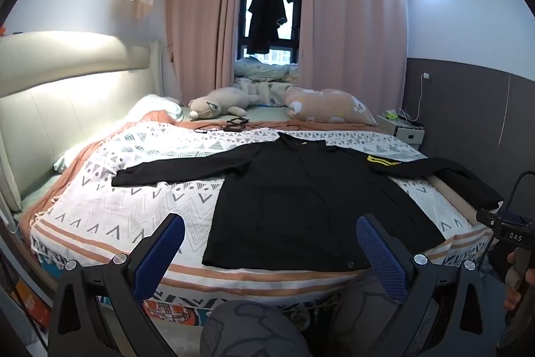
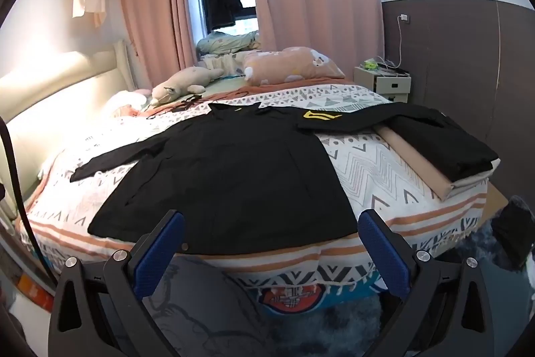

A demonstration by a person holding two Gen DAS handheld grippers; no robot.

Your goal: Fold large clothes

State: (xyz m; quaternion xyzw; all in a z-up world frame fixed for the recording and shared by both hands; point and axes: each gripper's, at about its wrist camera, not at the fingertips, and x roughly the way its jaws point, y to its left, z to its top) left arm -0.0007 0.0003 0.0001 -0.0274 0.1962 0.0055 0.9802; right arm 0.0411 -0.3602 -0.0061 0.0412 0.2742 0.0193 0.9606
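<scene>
- Bedroom setting: a bed (image 1: pixel 100 216) with a zigzag-patterned cover fills both views, with pink curtains (image 1: pixel 351 32) and a window behind it, and a plush toy (image 1: pixel 217 104) and a pillow (image 1: pixel 329 109) at the far side.
- Ahead of both claws, a black jacket (image 1: pixel 301 199) lies flat on the cover, sleeves spread wide to either side and hem toward the near bed edge.
- Its sleeve with the yellow emblem (image 2: pixel 321 115) runs out past the right claw's right finger and drapes onto a folded stack of cloth (image 2: pixel 444 156) at the bed's corner.
- Left gripper (image 1: pixel 271 243) hangs just short of the hem, jaws spread to their widest, nothing between the blue pads (image 1: pixel 160 256).
- Right gripper (image 2: pixel 271 243) does likewise, wide apart and empty, tilted down toward the hem's middle.
- Judged step: the garment looks laid out and no fold has begun; this seems the approach before the first grasp.
- Next move probably calls for each claw to travel outward and forward to a sleeve or shoulder, lower onto the cloth, pinch a single layer, then carry it across the body.
- The emblem sleeve likely needs lifting clear of the stack first.
</scene>
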